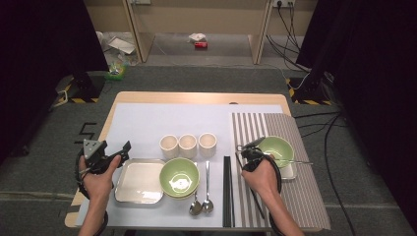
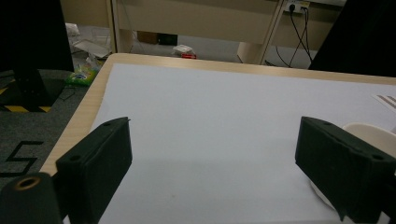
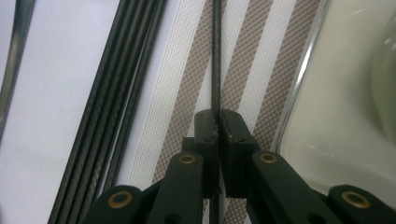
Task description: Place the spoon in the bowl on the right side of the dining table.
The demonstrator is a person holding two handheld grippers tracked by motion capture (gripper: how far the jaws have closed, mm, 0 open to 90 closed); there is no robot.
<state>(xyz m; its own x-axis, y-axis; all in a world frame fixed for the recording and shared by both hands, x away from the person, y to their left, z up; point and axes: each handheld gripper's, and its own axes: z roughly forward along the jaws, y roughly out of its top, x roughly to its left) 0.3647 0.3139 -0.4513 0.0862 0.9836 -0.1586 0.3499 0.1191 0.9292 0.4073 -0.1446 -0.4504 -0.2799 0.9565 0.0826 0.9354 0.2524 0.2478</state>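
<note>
While the right claw clamped a single black chopstick over the striped placemat, the left claw stood wide and empty; lifting level would have prevented slippage.

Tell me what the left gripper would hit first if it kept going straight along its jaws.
Probably nothing soon: the left gripper points its open jaws over bare white mat toward the table's far edge. A white cup sits off to its right.
</note>
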